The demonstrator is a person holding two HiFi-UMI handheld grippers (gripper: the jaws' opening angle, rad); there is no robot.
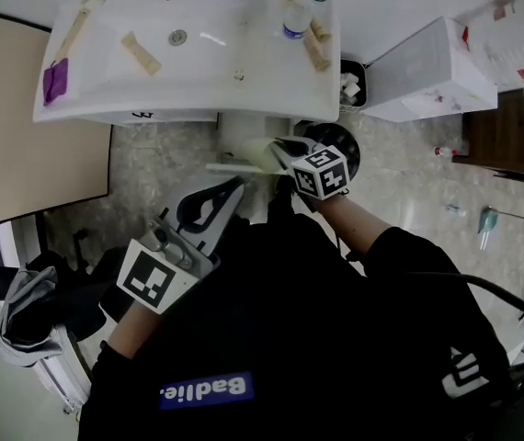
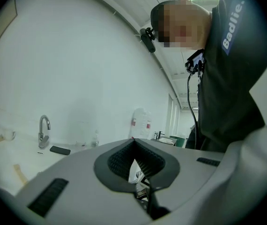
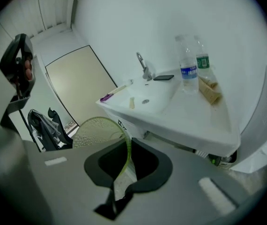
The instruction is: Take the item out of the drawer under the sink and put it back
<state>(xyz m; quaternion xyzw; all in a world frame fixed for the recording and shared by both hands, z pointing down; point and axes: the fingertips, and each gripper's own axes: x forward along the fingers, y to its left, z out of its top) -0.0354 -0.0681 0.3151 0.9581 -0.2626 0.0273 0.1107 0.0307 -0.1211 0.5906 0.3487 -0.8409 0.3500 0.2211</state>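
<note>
Sink (image 1: 198, 72) seen from above. Grips a thin pale-green disc (image 3: 96, 130) by its edge in the closed right tool (image 3: 126, 146), just below the sink front. Holds left tool (image 2: 134, 146) closed, empty. Probably the put-back step: calls for lowering the disc into the drawer, then letting go.

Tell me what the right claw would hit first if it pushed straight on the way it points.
The right claw, shut on a translucent green dish, aims at the white sink. The sink's front edge would likely come first, though depth is hard to judge.
</note>
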